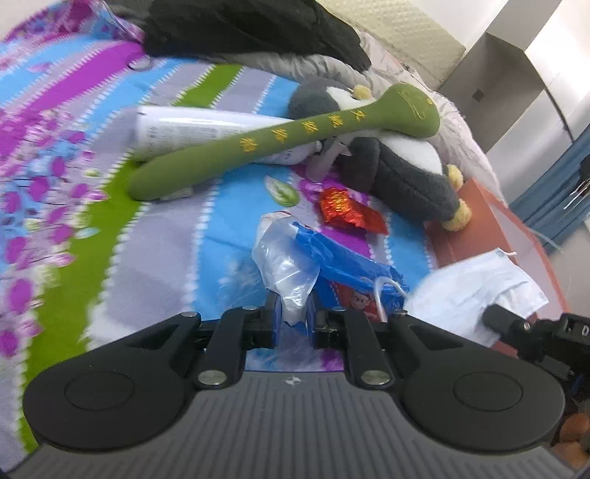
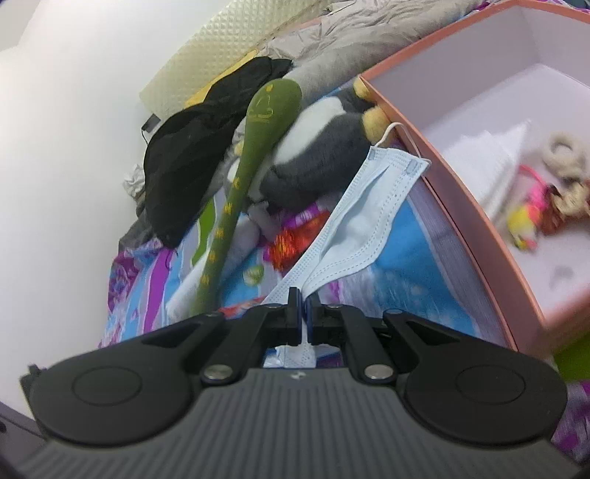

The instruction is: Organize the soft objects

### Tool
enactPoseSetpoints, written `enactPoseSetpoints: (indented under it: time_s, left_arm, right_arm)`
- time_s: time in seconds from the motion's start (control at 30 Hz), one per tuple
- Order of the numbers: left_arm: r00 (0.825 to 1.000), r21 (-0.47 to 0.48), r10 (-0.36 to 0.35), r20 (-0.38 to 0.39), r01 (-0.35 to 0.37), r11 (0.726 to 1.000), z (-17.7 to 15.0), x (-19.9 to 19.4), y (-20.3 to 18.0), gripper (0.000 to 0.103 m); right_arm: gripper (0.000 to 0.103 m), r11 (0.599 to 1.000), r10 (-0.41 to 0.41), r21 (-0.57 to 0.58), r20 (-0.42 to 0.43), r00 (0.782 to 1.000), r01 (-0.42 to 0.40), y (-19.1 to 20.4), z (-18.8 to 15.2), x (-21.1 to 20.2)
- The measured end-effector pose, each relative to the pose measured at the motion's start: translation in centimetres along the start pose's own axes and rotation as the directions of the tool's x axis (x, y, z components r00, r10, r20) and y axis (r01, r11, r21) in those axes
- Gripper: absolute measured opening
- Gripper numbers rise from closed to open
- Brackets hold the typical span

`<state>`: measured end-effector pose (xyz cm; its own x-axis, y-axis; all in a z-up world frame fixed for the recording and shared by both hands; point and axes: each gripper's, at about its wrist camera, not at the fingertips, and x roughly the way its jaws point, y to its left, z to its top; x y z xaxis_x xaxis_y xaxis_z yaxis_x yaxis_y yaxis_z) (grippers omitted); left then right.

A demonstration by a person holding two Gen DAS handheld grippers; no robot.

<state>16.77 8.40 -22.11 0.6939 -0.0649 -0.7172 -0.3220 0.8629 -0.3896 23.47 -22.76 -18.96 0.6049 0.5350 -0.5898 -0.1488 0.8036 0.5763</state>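
My left gripper (image 1: 294, 306) is shut on a crumpled clear plastic bag (image 1: 284, 265) with a blue printed part (image 1: 350, 261), held just above the striped bedsheet. My right gripper (image 2: 302, 302) is shut on a light blue face mask (image 2: 361, 221), which hangs forward with an ear loop near the pink box (image 2: 442, 177). In the left wrist view that mask (image 1: 475, 291) shows white at the right, over the box (image 1: 479, 206). A grey and white penguin plush (image 1: 405, 173) (image 2: 320, 154) lies under a long green plush stick (image 1: 258, 147) (image 2: 254, 154).
A white tube (image 1: 184, 129) lies beside the green stick, and a red foil wrapper (image 1: 343, 210) lies beside the penguin. A black garment (image 1: 239, 25) (image 2: 191, 162) and a grey quilt lie at the bed's far side. Inside the box are small toys (image 2: 534, 210) and white folded material (image 2: 494, 165).
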Motion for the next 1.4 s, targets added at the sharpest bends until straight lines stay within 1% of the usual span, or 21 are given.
enactPoseSetpoints:
  time_s: [0.03,0.17,0.37,0.47,0.57,0.77,0.9,0.97,1.0,1.03,1.23,1.3,1.37,1.4]
  left_arm:
    - [1.000,0.000,0.019,0.000,-0.019,1.000,-0.4,-0.7,0.2,0.016]
    - [0.998,-0.002,0.059,0.007,-0.059,0.998,-1.8,-2.9,1.0,0.016]
    - [0.996,0.030,0.077,-0.037,-0.076,0.997,-3.8,-3.8,0.7,0.016]
    - [0.995,0.048,0.075,-0.062,-0.072,0.996,-4.9,-4.1,0.1,0.016]
    - [0.994,0.077,0.068,-0.085,-0.061,0.995,-5.8,-4.3,-0.9,0.016]
    - [0.988,0.140,0.061,-0.142,-0.041,0.989,-6.9,-4.4,-2.1,0.018]
    - [0.982,0.190,0.066,-0.179,-0.032,0.981,-7.0,-4.7,-2.5,0.028]
    - [0.979,0.235,0.059,-0.193,-0.012,0.972,-7.0,-4.9,-2.9,0.043]
    - [0.979,0.265,0.057,-0.198,-0.003,0.964,-7.1,-5.0,-3.1,0.046]
    - [0.978,0.298,0.064,-0.200,-0.001,0.955,-7.2,-5.1,-3.5,0.048]
    - [0.978,0.419,0.092,-0.188,-0.005,0.908,-7.0,-6.2,-5.1,0.048]
    - [0.979,0.449,0.098,-0.177,-0.009,0.894,-6.8,-6.6,-5.4,0.051]
    - [0.982,0.481,0.104,-0.155,-0.017,0.876,-6.5,-7.2,-5.8,0.057]
    - [0.984,0.497,0.105,-0.142,-0.021,0.867,-6.3,-7.4,-6.0,0.058]
  right_arm:
    - [0.006,1.000,-0.006,-0.006,-0.011,1.000,0.006,0.0,-0.5,-0.3]
    - [0.006,0.999,-0.042,-0.024,-0.041,0.998,0.041,-0.6,-2.6,-1.3]
    - [0.006,0.995,-0.099,-0.033,-0.044,0.994,0.097,-2.3,-4.5,-3.0]
    - [0.006,0.990,-0.132,-0.061,-0.035,0.991,0.130,-2.8,-5.1,-3.6]
    - [0.006,0.988,-0.146,-0.057,-0.043,0.988,0.143,-3.6,-5.6,-3.9]
    - [0.006,0.982,-0.177,-0.073,-0.032,0.984,0.174,-4.2,-6.0,-4.1]
    - [0.006,0.982,-0.178,-0.073,-0.036,0.983,0.175,-4.6,-6.2,-4.1]
    - [0.006,0.982,-0.177,-0.075,-0.040,0.983,0.174,-4.7,-6.3,-4.0]
    - [0.006,0.982,-0.177,-0.075,-0.041,0.983,0.174,-4.7,-6.3,-4.0]
    - [0.006,0.982,-0.178,-0.076,-0.042,0.983,0.174,-4.7,-6.3,-3.9]
    - [0.006,0.982,-0.179,-0.073,-0.044,0.983,0.176,-5.0,-6.3,-3.9]
    - [0.006,0.982,-0.180,-0.071,-0.048,0.982,0.177,-5.1,-6.3,-3.7]
    - [0.006,0.981,-0.181,-0.073,-0.049,0.982,0.178,-5.1,-6.4,-3.7]
    - [0.006,0.981,-0.182,-0.072,-0.048,0.982,0.178,-5.1,-6.4,-3.7]
